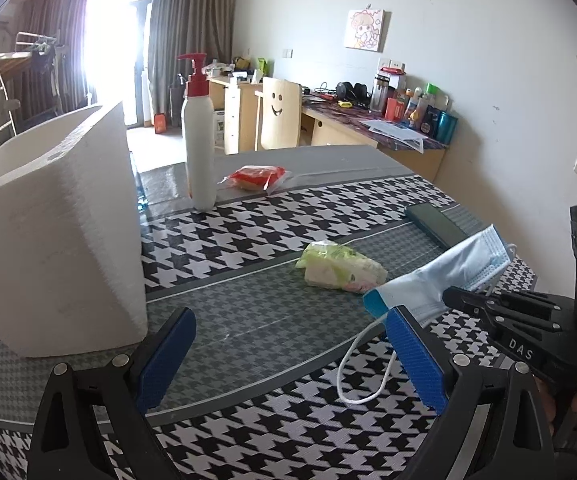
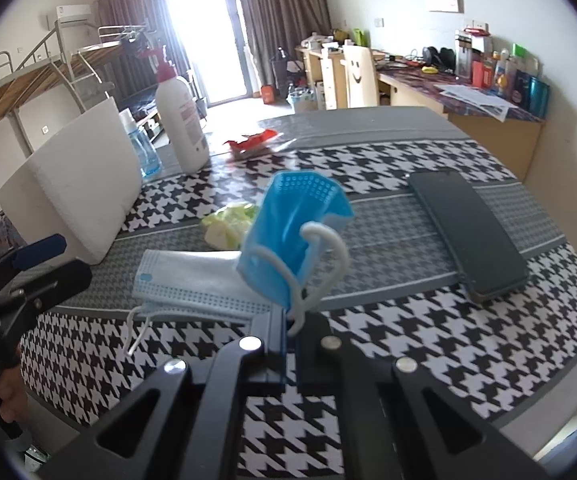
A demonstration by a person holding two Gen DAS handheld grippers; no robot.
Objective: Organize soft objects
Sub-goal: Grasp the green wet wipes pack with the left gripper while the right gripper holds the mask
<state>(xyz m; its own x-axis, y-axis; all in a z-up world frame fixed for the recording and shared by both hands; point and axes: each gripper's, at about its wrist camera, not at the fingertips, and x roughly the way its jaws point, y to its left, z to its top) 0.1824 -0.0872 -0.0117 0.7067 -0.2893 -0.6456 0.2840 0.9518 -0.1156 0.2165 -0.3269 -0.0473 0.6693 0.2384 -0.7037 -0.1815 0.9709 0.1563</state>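
Foam block (image 1: pixel 52 216) (upright) beside pump bottle (image 1: pixel 199 136).

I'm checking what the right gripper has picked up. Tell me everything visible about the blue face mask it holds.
The blue face mask is a thin, pleated disposable one with a dotted embossed edge and white elastic ear loops. It looks like soft non-woven fabric. It stands folded and crumpled, pinched at its lower edge in the shut right gripper, with a loop hanging beside the fingers. It is lifted above the houndstooth tablecloth.
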